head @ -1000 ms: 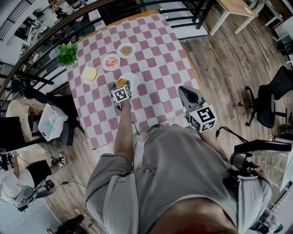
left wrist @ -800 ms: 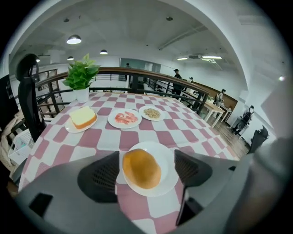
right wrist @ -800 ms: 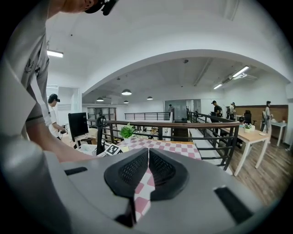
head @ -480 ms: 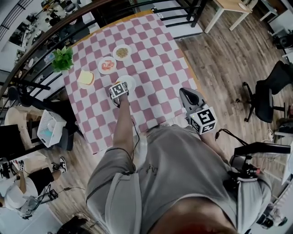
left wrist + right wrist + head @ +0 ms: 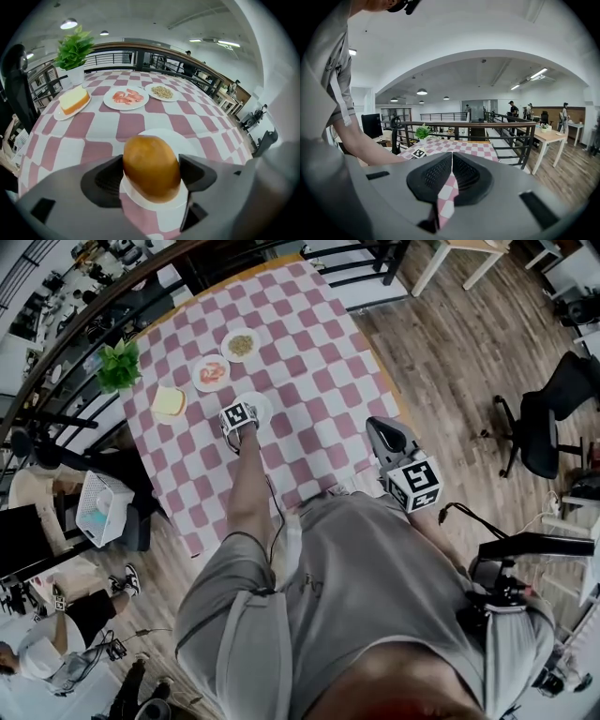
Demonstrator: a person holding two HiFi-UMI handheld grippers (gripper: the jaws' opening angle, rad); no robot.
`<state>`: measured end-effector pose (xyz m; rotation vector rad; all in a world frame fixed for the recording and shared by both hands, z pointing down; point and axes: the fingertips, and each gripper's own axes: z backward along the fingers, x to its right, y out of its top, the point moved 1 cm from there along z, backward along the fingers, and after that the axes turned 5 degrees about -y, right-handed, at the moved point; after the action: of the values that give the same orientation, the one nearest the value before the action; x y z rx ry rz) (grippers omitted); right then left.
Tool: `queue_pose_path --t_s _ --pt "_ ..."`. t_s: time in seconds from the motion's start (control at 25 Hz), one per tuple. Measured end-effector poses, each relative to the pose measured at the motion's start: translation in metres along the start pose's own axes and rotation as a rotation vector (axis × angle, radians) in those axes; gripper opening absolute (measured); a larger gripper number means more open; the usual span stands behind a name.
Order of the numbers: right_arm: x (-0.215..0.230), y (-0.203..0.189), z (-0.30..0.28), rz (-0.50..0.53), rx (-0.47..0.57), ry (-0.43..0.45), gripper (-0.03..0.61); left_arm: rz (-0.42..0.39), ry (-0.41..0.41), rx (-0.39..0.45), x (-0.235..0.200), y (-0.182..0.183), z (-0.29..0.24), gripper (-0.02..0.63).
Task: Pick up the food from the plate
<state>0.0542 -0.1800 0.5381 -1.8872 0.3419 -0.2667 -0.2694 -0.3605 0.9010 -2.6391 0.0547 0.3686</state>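
**Left gripper (image 5: 151, 161) astride the bun, jaws spread wide**

And the bun (image 5: 151, 168) is found lying on its white plate (image 5: 172, 137), toward the near edge of the checked table (image 5: 131, 124). Its long axis is run straight away from the tool, along the line the jaws point. On that relation the coming move is judged to turn. The bun's narrow width is presented across the gap, one jaw at each flank, so only a squeeze should be needed and no turn of the wrist.

The left gripper is held open and tipped steeply down over the plate, with the bun taken in between the jaws. The pads (image 5: 103, 180) are seen right at its sides, but no dent is shown in the crust and a firm pinch cannot be confirmed. The pick is judged not yet made: the bun is seated on the plate.

Further out, three more plates are laid in a row toward the far edge:
- a pale slice (image 5: 72, 101) at the left
- pink pieces (image 5: 126, 97) in the middle
- something grainy (image 5: 162, 92) at the right

A potted plant (image 5: 75, 49) is stood at the far left corner.

The right gripper (image 5: 451, 173) is carried well apart, off the table's near right corner, its jaws brought together on nothing. The left is plainly the nearer hand. Too hard a squeeze, and a soft bun may well be crushed.
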Motion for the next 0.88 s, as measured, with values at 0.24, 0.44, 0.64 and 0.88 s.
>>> queue_pose_path --t_s 0.24,0.44,0.64,0.88 --pt "0.005 -0.003 -0.002 -0.011 -0.002 -0.002 0.015 -0.009 -0.011 -0.014 0.004 -0.002 0.0 0.382" --pt "0.006 -0.003 -0.004 -0.012 0.001 0.007 0.015 -0.019 -0.026 0.005 0.007 0.0 -0.001 0.38" --pt "0.013 -0.006 -0.001 -0.014 -0.004 0.004 0.015 -0.033 -0.037 -0.006 0.01 -0.006 0.001 0.38" --pt "0.027 -0.008 0.005 -0.022 0.011 -0.023 0.015 -0.133 0.035 -0.022 -0.004 -0.004 0.002 0.379"
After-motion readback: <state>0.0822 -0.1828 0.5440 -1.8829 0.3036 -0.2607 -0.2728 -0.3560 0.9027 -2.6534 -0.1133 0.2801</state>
